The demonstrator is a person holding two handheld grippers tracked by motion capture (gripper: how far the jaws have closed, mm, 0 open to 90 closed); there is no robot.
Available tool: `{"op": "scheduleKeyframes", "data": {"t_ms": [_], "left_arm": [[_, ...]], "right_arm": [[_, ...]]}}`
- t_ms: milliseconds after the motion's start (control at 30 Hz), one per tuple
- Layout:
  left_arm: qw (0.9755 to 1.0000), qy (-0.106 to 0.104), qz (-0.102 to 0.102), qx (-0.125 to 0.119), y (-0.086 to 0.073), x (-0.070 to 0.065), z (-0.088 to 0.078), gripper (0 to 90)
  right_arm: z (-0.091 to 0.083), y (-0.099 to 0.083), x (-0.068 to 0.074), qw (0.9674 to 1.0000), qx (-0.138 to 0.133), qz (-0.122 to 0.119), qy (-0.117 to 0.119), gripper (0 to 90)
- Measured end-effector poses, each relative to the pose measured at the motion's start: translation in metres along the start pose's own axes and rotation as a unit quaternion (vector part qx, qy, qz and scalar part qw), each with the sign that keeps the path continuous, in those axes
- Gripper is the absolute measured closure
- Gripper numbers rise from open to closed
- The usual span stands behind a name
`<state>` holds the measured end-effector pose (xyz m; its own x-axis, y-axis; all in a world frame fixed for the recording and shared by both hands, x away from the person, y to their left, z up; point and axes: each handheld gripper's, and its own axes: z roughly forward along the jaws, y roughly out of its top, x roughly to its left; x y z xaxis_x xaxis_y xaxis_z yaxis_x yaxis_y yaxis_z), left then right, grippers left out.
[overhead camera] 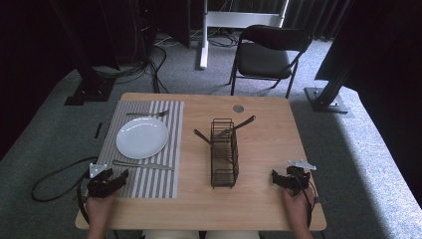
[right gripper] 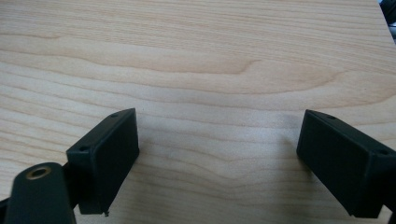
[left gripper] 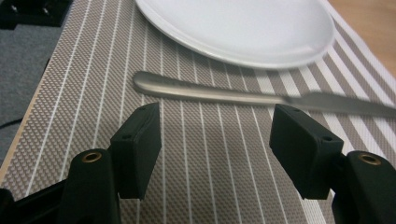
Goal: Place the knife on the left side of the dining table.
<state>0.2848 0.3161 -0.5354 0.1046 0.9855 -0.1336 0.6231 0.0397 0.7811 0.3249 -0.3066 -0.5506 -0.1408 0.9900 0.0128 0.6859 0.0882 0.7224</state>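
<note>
A striped grey placemat (overhead camera: 155,183) lies on the left of the wooden table (overhead camera: 259,149). On it sit a white plate (overhead camera: 142,137), a fork (overhead camera: 147,114) beyond the plate and a knife (overhead camera: 142,164) on the near side. My left gripper (overhead camera: 119,177) hovers over the mat's near left corner, open and holding nothing. In the left gripper view its jaws (left gripper: 217,121) stand apart just short of the knife (left gripper: 233,95), with the plate (left gripper: 243,23) behind. My right gripper (overhead camera: 275,177) is open over bare wood at the front right (right gripper: 219,126).
A black wire caddy (overhead camera: 224,154) stands mid-table with two utensil handles (overhead camera: 244,123) sticking out at its far end. A small grey disc (overhead camera: 238,108) lies near the far edge. A black chair (overhead camera: 268,55) stands beyond the table.
</note>
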Motion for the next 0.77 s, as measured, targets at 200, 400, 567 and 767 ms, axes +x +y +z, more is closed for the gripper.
{"op": "scheduleKeyframes", "data": {"t_ms": [200,400,567,767], "left_arm": [[0.9984,-0.048,-0.008,-0.028,-0.006,-0.003,-0.009,21.7],[0.9989,-0.04,0.022,-0.013,-0.012,-0.006,-0.011,8.6],[0.9992,-0.021,0.034,0.006,-0.014,-0.006,-0.008,0.0],[0.9993,-0.01,0.037,0.002,-0.014,-0.009,-0.008,0.0]], "right_arm": [[0.0,0.0,0.0,1.0,0.0,0.0,0.0,12.0],[0.0,0.0,0.0,1.0,0.0,0.0,0.0,12.0],[0.0,0.0,0.0,1.0,0.0,0.0,0.0,12.0],[0.0,0.0,0.0,1.0,0.0,0.0,0.0,12.0]]}}
